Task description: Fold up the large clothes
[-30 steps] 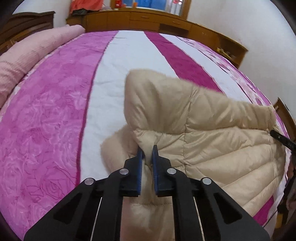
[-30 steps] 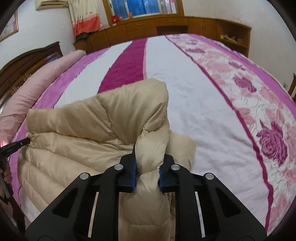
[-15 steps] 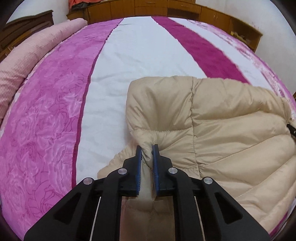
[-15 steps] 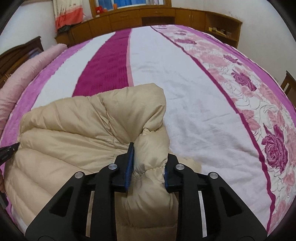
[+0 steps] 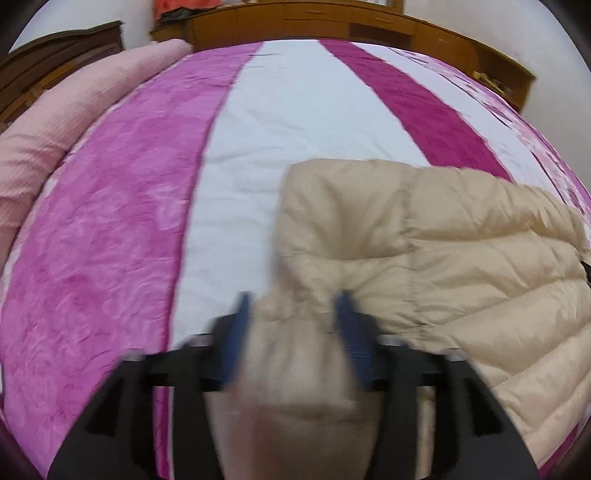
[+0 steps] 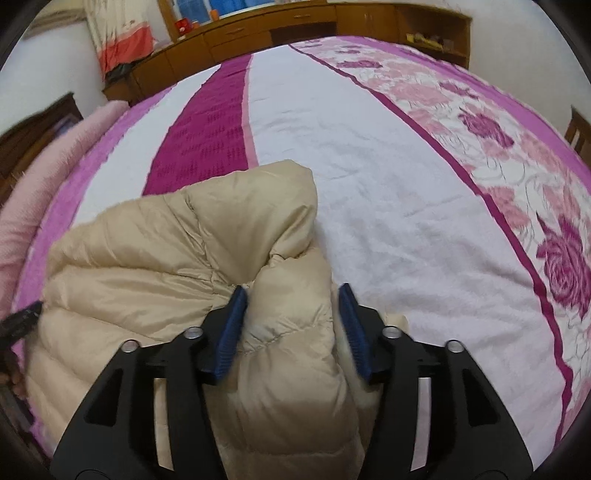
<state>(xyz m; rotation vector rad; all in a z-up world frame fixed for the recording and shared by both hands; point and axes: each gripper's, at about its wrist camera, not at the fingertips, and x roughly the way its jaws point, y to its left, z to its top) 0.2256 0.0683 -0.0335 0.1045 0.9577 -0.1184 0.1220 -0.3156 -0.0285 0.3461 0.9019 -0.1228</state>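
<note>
A beige quilted down jacket (image 5: 461,258) lies folded on a bed with a pink, magenta and white striped cover (image 5: 122,229). My left gripper (image 5: 293,306) straddles the jacket's left corner; its jaws are opening, and the blue pads stand apart from the puffy fabric between them. In the right wrist view the same jacket (image 6: 155,266) fills the lower left. My right gripper (image 6: 293,295) is over its right corner, jaws opening, with a bulge of fabric loose between the pads. The left gripper's tip (image 6: 22,317) shows at the left edge.
A pale pink rolled blanket (image 5: 55,140) lies along the bed's left side by a dark wooden headboard (image 5: 55,55). Wooden cabinets (image 6: 295,22) line the far wall. The cover's rose-patterned band (image 6: 498,147) runs down the right.
Both grippers went from shut on the jacket's corners to open, letting the fabric go. Both sank a little toward the bed, and the folded jacket settled flatter.
</note>
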